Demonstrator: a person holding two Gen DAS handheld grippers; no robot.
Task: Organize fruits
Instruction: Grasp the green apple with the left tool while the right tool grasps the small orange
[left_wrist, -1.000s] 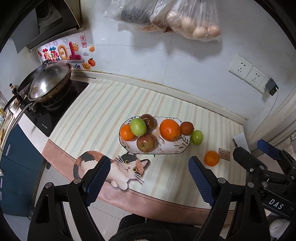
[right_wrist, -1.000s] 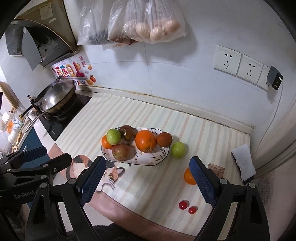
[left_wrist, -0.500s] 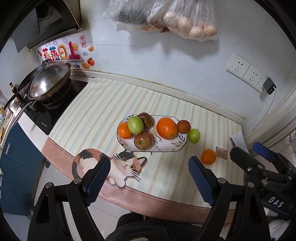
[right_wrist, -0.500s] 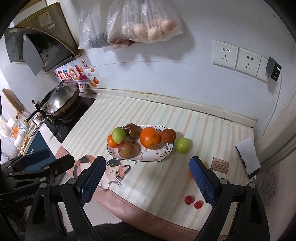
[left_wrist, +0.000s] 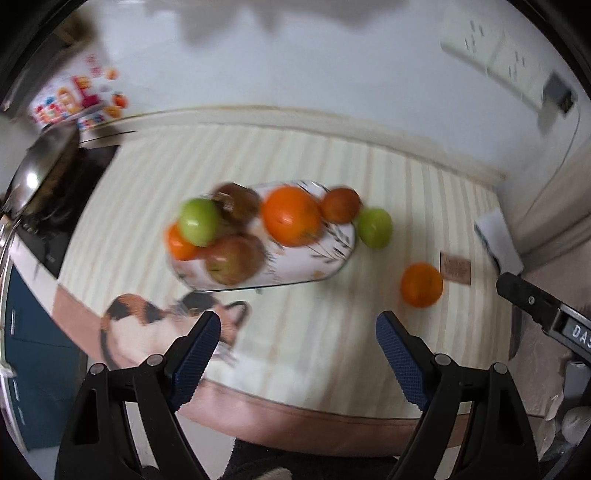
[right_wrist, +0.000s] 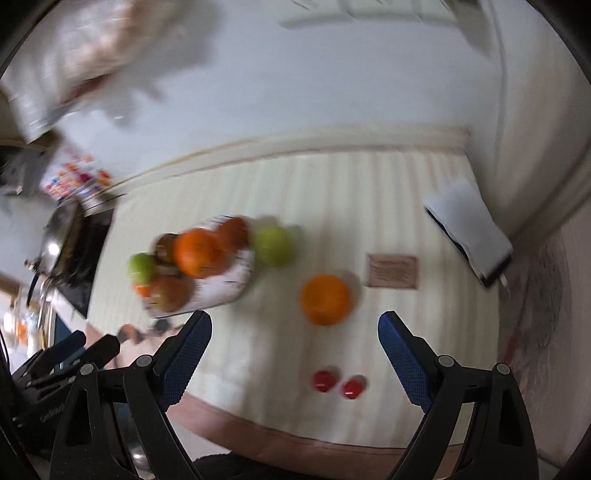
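A white oval patterned plate (left_wrist: 314, 266) heaped with fruit is seen mid-bench. A loose round orange (right_wrist: 325, 299) lies at its 4 o'clock, two small red fruits (right_wrist: 337, 382) nearer the bench edge. Both the left gripper (left_wrist: 297, 350) and right gripper (right_wrist: 295, 349) are held with fingers apart, empty.

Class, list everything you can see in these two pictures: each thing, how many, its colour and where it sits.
plate: 1, white patterned, mid-counter, holding six fruits
green apple: 1, beside the plate
orange: 1, loose on the mat
small red fruits: 2, near the front edge
card: 1, brown, right of the orange
wok: 1, silver, on the stove
wall sockets: white, back wall
left hand-held gripper: open
right hand-held gripper: open
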